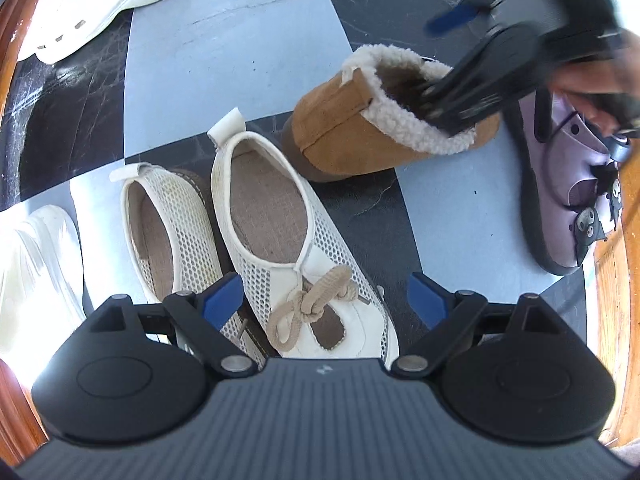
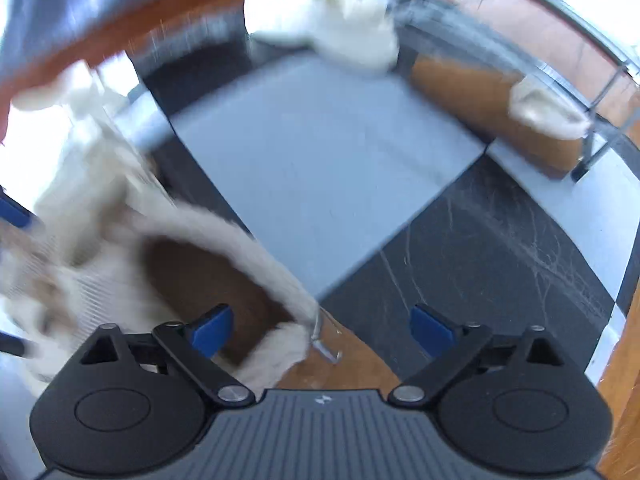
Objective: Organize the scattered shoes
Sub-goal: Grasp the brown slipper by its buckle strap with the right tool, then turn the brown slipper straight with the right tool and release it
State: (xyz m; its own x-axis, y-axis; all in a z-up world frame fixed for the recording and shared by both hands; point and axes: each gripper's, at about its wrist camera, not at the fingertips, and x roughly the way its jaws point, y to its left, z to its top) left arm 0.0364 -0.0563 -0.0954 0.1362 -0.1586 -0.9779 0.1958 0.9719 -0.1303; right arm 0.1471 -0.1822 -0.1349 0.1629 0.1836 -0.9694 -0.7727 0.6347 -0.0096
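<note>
In the left wrist view, two cream mesh lace-up shoes (image 1: pixel 276 236) lie side by side on the checkered mat, just ahead of my open left gripper (image 1: pixel 324 300), which hovers over the right shoe's laces. A tan slipper with fleece collar (image 1: pixel 360 128) lies behind them. My right gripper (image 1: pixel 436 68) reaches into that slipper's opening from the right. In the blurred right wrist view the right gripper (image 2: pixel 322 326) is open, its left finger inside the slipper's opening (image 2: pixel 208 276) and its right finger outside the fleece rim.
A white clog (image 1: pixel 100 4) lies at the far left, another white shoe (image 1: pixel 32 264) at the left edge. A lilac clog with cartoon charms (image 1: pixel 568 196) lies on the right. A second tan slipper (image 2: pixel 500 116) sits by a metal rack (image 2: pixel 600 92). Wooden floor borders the mat.
</note>
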